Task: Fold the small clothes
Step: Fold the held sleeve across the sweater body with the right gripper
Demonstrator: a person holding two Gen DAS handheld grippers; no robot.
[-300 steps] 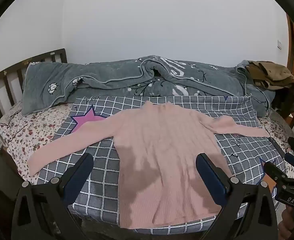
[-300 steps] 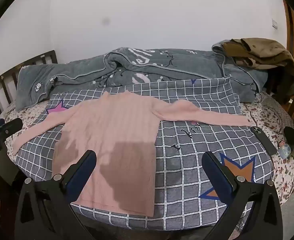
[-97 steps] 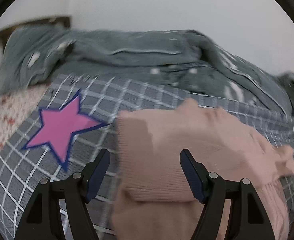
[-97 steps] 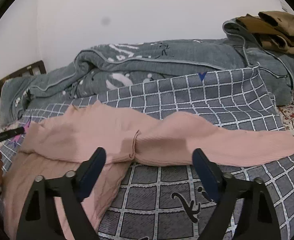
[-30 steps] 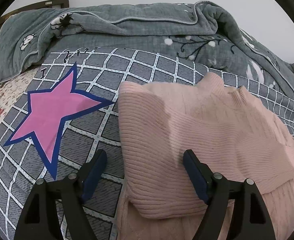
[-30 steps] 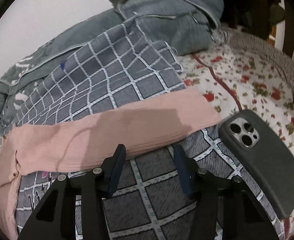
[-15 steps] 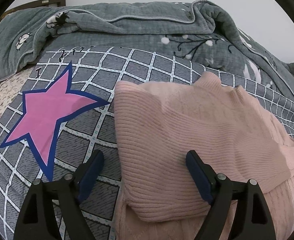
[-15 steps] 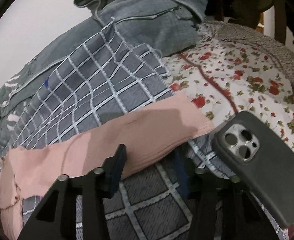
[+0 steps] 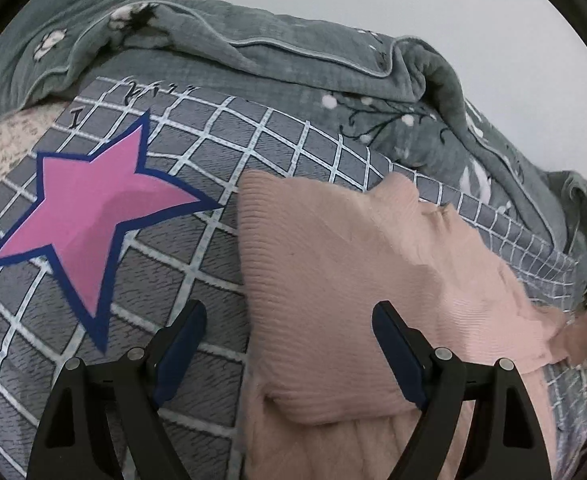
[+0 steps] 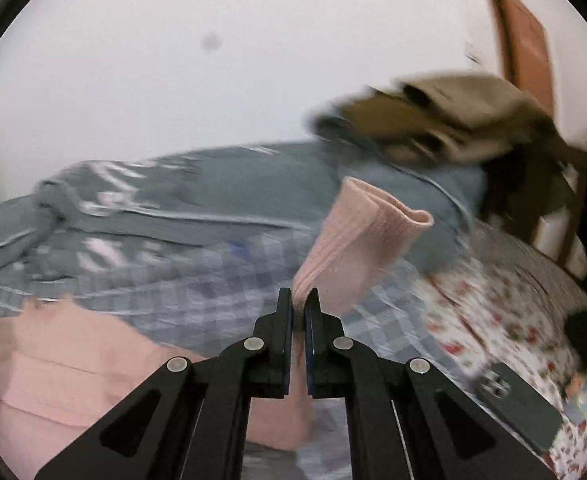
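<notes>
1. Your right gripper (image 10: 302, 300) has its jaws closed on the right sleeve (image 10: 357, 236) of the pink ribbed sweater (image 9: 357, 280); the cuff stands up above the fingers, lifted off the grey checked blanket (image 9: 213, 152); carry it across toward the body of the sweater, which lies pink at the lower left of the right wrist view, and lay it flat before you let go.
2. Keep the lift low and the sweep slow; the knit looks soft and floppy, so a quick swing would probably let the cuff curl under or drag the shoulder out of line.
3. Your left gripper (image 9: 289, 328) hangs with its jaws wide apart and grips nothing, just over the left sleeve already folded across the chest; judge whether to press lightly there so the body does not slide while the right side pulls.
4. The right wrist view is blurred with motion; the sleeve's run from the fingers down to the shoulder is hidden behind the gripper, so you cannot tell if it is twisted.
5. The sweater's hem is cut off in both views; a dark phone (image 10: 513, 404) lies on the floral sheet (image 10: 493, 308) at the right, near your path; mind it.
</notes>
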